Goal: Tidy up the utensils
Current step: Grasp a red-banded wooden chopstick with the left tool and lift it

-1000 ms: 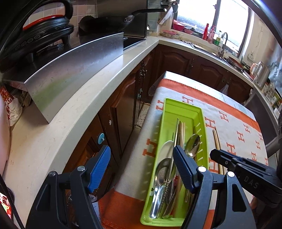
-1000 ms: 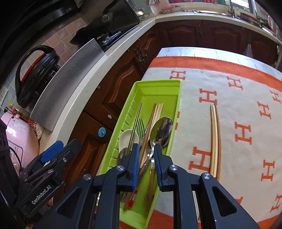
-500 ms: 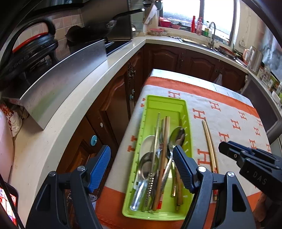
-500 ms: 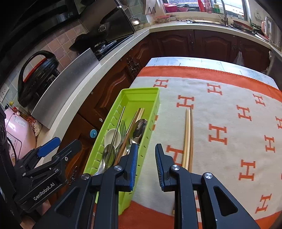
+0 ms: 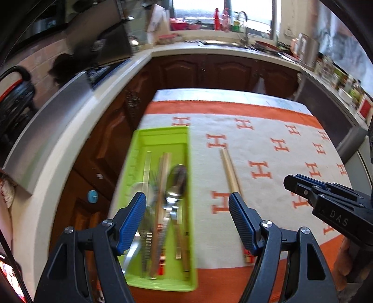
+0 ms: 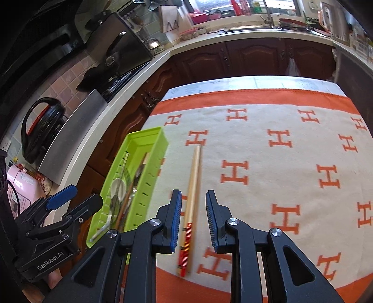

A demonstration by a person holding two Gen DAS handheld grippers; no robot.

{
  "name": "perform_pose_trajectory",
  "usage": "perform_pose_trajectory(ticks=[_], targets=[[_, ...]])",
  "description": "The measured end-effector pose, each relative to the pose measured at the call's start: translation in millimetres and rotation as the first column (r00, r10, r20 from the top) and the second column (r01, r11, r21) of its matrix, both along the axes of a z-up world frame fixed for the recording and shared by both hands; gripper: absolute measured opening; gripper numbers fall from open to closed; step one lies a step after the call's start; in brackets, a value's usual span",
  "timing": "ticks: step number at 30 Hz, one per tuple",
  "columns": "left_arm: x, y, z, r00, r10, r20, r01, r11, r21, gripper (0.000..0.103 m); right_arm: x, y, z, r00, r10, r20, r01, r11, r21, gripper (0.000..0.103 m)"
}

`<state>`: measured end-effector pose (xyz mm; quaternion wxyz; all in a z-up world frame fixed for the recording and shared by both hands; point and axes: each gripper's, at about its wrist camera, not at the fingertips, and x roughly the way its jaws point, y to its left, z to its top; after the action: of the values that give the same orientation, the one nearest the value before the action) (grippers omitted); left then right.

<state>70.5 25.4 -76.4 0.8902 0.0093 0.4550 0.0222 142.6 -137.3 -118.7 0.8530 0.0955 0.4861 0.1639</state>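
Observation:
A lime green tray (image 5: 160, 139) (image 6: 149, 186) lies at the left edge of the cloth and holds spoons (image 5: 176, 179), a fork and brown chopsticks. A loose pair of pale chopsticks (image 5: 229, 172) (image 6: 193, 177) with red-striped ends lies on the cloth just right of the tray. My left gripper (image 5: 186, 197) (image 6: 79, 200) hovers open and empty over the tray's right rim. My right gripper (image 6: 193, 194) (image 5: 303, 186) hangs above the loose chopsticks. Its jaws are narrowly apart, and the chopsticks show in the gap without being touched.
An orange and cream cloth with H marks (image 6: 279, 139) covers the table. A white counter (image 5: 77, 130) with a steel panel (image 6: 72, 137) and a black cooker (image 6: 39, 130) runs along the left, across a gap with dark wood cabinets (image 5: 221, 72). A sink (image 5: 242, 21) is at the back.
Both grippers have swung right. The tray has slid left in both views, and the right gripper has gone from over the tray to over the loose chopsticks.

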Motion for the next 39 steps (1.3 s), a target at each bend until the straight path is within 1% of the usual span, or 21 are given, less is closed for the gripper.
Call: perform_pose_trajectory(ticks=[2,5,7,9,10,12,13,14,15,18,26,29,33,36,37,38,39], targets=[[4.2,-12.3,-6.6,0.999,-0.019,-0.027,0.019,1.000,-0.001,0.071,-0.8,-15.0,-5.1,1.000,-0.012,-0.008,0.012,1.000,0.005,0.022],[11.1,-32.2,-21.0,0.996,-0.050,-0.077,0.052,0.999,0.016,0.062,-3.7,-39.3,-14.7,0.999,-0.031,-0.020,0.031,0.999,0.010,0.022],[16.2,-42.5,-33.2,0.991,-0.064,-0.118,0.066,0.998,0.017,0.057,-5.2,-53.4,-22.2,0.999,-0.039,-0.034,0.040,0.999,0.022,0.022],[20.7,-48.1,-45.7,0.984,-0.069,-0.162,0.070,0.998,0.002,0.047,-6.6,-63.5,-28.3,0.998,-0.043,-0.045,0.044,0.999,0.032,0.022],[22.4,-49.9,-52.8,0.980,-0.067,-0.188,0.066,0.998,-0.012,0.045,-7.1,-67.2,-31.7,0.998,-0.044,-0.050,0.046,0.998,0.036,0.022],[26.8,-50.9,-65.6,0.970,-0.060,-0.235,0.052,0.998,-0.040,0.033,-8.8,-73.7,-37.5,0.997,-0.043,-0.057,0.046,0.998,0.044,0.022],[29.0,-50.1,-71.2,0.965,-0.053,-0.257,0.042,0.998,-0.051,0.029,-9.3,-76.7,-40.4,0.997,-0.040,-0.059,0.043,0.998,0.049,0.022],[30.7,-49.8,-76.8,0.960,-0.046,-0.277,0.030,0.998,-0.062,0.022,-9.9,-79.1,-43.1,0.997,-0.037,-0.062,0.040,0.998,0.055,0.022],[32.6,-49.3,-82.2,0.954,-0.039,-0.297,0.017,0.997,-0.074,0.018,-10.3,-81.2,-45.5,0.997,-0.033,-0.067,0.037,0.997,0.061,0.022],[36.2,-50.8,-94.2,0.941,-0.024,-0.339,-0.008,0.996,-0.094,0.017,-9.9,-87.6,-53.8,0.996,-0.017,-0.082,0.023,0.997,0.079,0.022],[45.1,-60.1,-111.1,0.922,-0.003,-0.388,-0.026,0.997,-0.069,0.017,-6.7,-100.9,-64.5,0.995,-0.009,-0.099,0.021,0.993,0.119,0.022],[47.6,-62.9,-110.9,0.925,0.002,-0.379,-0.025,0.998,-0.056,0.017,-5.5,-105.4,-67.7,0.995,-0.009,-0.104,0.022,0.992,0.127,0.022],[48.0,-58.2,-110.9,0.926,0.026,-0.376,-0.053,0.997,-0.059,0.017,-4.0,-108.5,-71.7,0.994,-0.008,-0.110,0.023,0.990,0.138,0.022],[49.8,-50.1,-113.8,0.921,0.041,-0.387,-0.071,0.995,-0.064,0.016,-2.8,-109.3,-73.9,0.994,-0.005,-0.113,0.022,0.989,0.147,0.022],[49.3,-49.2,-117.5,0.918,0.043,-0.394,-0.072,0.996,-0.060,0.016,-2.1,-109.2,-74.6,0.994,-0.003,-0.113,0.020,0.989,0.148,0.022],[48.8,-49.9,-117.3,0.924,0.043,-0.380,-0.067,0.996,-0.050,0.016,-1.5,-108.6,-75.0,0.994,-0.001,-0.113,0.018,0.989,0.148,0.022],[49.0,-51.3,-117.7,0.923,0.040,-0.382,-0.059,0.997,-0.040,0.016,-1.0,-107.8,-75.5,0.994,0.001,-0.113,0.016,0.989,0.147,0.022]])
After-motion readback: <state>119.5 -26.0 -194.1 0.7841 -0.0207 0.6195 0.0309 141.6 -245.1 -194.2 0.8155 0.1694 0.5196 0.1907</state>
